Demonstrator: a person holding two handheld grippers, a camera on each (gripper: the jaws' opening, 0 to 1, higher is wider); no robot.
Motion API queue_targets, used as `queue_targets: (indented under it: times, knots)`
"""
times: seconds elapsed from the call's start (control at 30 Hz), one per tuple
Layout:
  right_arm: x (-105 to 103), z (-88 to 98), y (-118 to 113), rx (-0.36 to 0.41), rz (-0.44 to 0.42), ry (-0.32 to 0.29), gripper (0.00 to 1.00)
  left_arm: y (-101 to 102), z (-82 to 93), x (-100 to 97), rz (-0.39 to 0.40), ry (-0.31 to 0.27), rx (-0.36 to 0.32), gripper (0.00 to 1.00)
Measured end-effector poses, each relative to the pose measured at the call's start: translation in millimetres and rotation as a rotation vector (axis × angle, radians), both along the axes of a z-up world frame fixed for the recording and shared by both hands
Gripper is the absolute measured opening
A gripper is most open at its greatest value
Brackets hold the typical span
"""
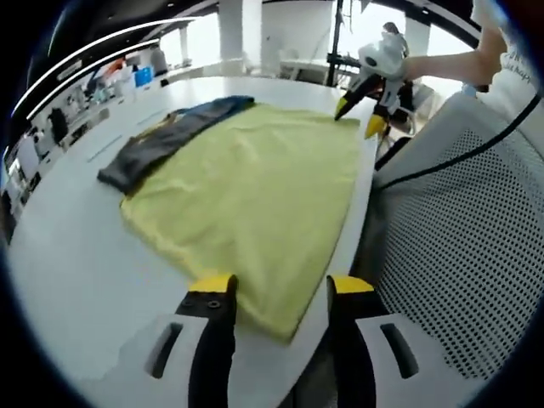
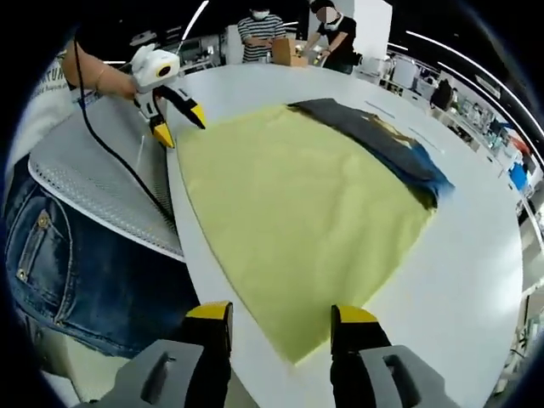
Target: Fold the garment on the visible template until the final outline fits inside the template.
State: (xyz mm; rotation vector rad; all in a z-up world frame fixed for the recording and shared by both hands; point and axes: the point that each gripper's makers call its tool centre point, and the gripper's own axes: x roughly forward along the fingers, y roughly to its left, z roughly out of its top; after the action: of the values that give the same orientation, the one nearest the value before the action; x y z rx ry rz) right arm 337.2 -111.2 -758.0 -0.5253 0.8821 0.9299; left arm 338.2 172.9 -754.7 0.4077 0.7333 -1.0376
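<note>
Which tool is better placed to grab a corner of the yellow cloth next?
Either, probably: the left tool and the right tool are both open, each straddling a near corner of the yellow cloth.

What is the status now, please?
Left tool open, right tool open, each at a corner of the yellow cloth. Yellow cloth flat, unfolded. Dark garment lies beside it.

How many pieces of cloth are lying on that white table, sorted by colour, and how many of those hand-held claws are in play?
Yellow cloth: 1
Dark blue-grey garment: 1
Hand-held claws: 2, the left claw and the right claw, each with its jaws apart at a corner of the yellow cloth
Total: 4
</note>
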Motion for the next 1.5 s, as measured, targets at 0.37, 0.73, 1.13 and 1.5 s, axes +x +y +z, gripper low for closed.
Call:
queue_targets:
  times: [0.37,0.73,1.13,1.5]
  knots:
    - [3.4,-0.8,-5.1,-0.003,0.006,0.018,0.27,1.3,-0.8,1.7,-0.007,-0.032,0.017,0.33]
    - [13.8,-1.0,-12.4,-0.035,0.019,0.019,0.07,1.8,-1.9,5.9,0.006,-0.039,0.020,0.23]
    - [22.4,-1.0,-13.1,-0.021,0.001,0.018,0.00,-1.3,0.2,8.3,-0.049,-0.098,0.085,0.05]
    - [15.5,-0.5,-10.6,0.003,-0.006,0.041,0.00,0.8,2.1,8.0,-0.032,-0.073,0.094,0.02]
